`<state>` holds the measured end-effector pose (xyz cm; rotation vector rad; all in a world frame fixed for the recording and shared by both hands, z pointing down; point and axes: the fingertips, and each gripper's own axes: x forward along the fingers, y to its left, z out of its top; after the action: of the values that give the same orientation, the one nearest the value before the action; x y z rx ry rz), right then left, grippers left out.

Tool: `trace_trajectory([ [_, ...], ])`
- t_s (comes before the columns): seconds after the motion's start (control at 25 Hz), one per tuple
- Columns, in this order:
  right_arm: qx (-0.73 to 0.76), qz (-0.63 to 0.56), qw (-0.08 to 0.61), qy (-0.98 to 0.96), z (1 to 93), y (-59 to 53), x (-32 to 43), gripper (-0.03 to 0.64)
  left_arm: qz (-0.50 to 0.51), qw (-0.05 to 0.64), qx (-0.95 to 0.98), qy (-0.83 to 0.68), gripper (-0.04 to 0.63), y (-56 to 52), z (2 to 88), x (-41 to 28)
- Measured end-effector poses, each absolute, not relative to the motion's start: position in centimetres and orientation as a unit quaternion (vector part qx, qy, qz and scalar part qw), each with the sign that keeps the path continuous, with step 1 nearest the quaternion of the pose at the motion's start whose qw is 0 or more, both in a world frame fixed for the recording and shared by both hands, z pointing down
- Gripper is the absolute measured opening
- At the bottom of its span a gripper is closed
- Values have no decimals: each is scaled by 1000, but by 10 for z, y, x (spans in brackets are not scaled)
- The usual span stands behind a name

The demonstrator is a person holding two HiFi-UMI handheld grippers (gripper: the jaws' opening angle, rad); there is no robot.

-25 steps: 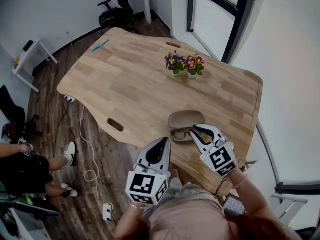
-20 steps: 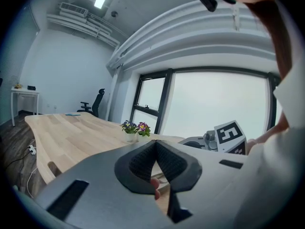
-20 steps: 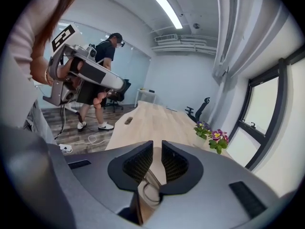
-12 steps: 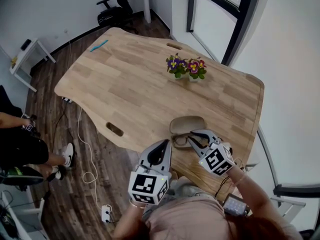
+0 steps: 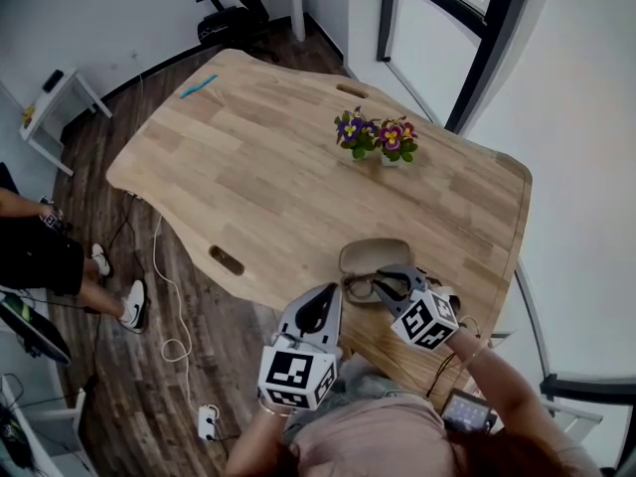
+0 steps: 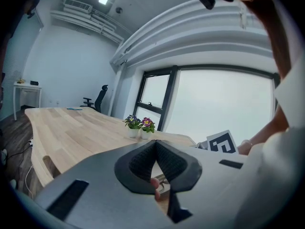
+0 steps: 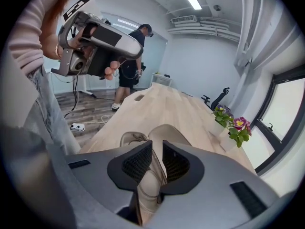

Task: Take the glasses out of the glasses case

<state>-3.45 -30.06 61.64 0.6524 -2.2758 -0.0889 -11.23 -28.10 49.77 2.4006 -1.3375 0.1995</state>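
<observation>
We find the wooden table bearing two small pots of flowers toward its far right and an open tan glasses case toward its near right edge. The glasses sit at the near rim of that case, on its left side. We cannot tell from the head view whether they are lifted free of it. The right gripper reaches in from the near right and meets the glasses at their right end. In the right gripper view its jaws are clenched on a pale brown piece of the frame, which runs down between the ribbed pads, with the open case lying on the table just beyond. The left gripper is held off the near edge of the table, over the floor and well apart from the case. In the left gripper view its jaws meet at the tips with nothing between them, and a fingertip shows through the gap behind. A person stands on the floor at the far left of the scene.
</observation>
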Motion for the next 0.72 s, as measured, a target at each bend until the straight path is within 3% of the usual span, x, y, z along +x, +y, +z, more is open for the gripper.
trace_trajectory([
  [0.72,186,-64,447,-872,665,-310,-35,46,80,203,854,-472,2,-296,515,-112],
])
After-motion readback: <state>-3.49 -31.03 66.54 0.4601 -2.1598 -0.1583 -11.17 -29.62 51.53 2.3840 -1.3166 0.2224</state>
